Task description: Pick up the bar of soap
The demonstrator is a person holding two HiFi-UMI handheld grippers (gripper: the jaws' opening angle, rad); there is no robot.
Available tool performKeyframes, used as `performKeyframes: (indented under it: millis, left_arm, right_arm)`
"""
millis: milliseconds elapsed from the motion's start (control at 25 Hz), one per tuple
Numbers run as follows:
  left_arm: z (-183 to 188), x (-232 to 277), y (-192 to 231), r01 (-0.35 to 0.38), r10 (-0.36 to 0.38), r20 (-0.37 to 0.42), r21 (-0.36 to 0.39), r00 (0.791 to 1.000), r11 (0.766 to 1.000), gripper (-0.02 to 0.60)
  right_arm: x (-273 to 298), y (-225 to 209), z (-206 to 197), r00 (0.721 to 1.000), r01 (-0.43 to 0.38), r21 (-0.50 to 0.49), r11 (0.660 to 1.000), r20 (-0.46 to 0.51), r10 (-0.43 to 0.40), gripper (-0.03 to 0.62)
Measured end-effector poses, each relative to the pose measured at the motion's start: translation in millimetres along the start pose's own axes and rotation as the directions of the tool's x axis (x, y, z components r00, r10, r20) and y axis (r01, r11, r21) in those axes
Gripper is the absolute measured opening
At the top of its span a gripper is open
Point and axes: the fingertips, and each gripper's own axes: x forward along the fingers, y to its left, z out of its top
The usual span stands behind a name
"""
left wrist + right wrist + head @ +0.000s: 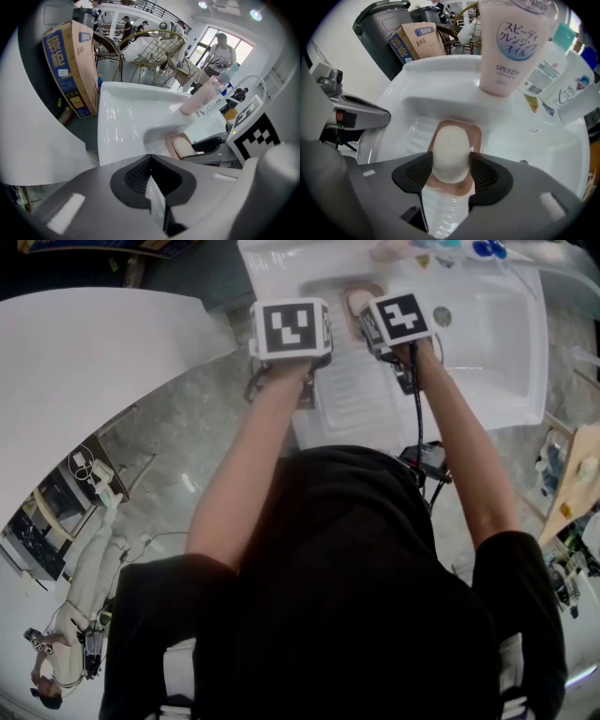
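Your right gripper (451, 174), in its own view, grips the bar of soap (451, 147) with jaws wide, pads on both long sides. The bar lies in the pink soap dish (459, 125) on the white sink (440, 79), a pink bottle (510, 42) at 1 o'clock. Your left gripper (149, 164), in its view, has its jaws pressed together, the soap at 2 o'clock from them. In the head view, both grippers sit over the sink at 12 o'clock.
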Motion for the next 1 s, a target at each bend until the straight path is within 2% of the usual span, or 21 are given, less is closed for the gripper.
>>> performKeyframes:
  millis: [160, 480, 560, 640, 760, 1000]
  left_arm:
    - [-12, 1, 2, 0.013, -0.014, -0.039, -0.032, 0.999, 0.999, -0.002]
    - [0, 1, -2, 0.009, -0.009, 0.005, -0.004, 1.0, 1.0, -0.002]
    - [1, 2, -2, 0.004, -0.004, 0.008, 0.004, 1.0, 1.0, -0.002]
    - [0, 2, -1, -0.001, 0.001, 0.001, 0.011, 1.0, 1.0, -0.002]
    - [-2, 1, 1, -0.003, 0.003, -0.015, 0.003, 1.0, 1.0, -0.002]
    - [-5, 2, -1, 0.001, -0.002, -0.024, -0.004, 1.0, 1.0, -0.002]
  right_arm:
    - [7, 3, -3, 0.999, -0.041, 0.004, 0.999, -0.015, 0.041, 0.272]
    - [12, 3, 0, 0.993, -0.053, 0.029, 0.998, -0.1, 0.055, 0.267]
    - [14, 3, 0, 0.988, -0.055, 0.0, 0.998, -0.147, 0.055, 0.267]
    - [16, 5, -1, 0.979, -0.054, -0.072, 0.996, -0.198, 0.039, 0.268]
    - [19, 7, 0, 0.974, -0.055, -0.16, 0.985, -0.227, 0.018, 0.272]
    - [20, 9, 0, 0.975, -0.065, -0.113, 0.991, -0.218, 0.039, 0.272]
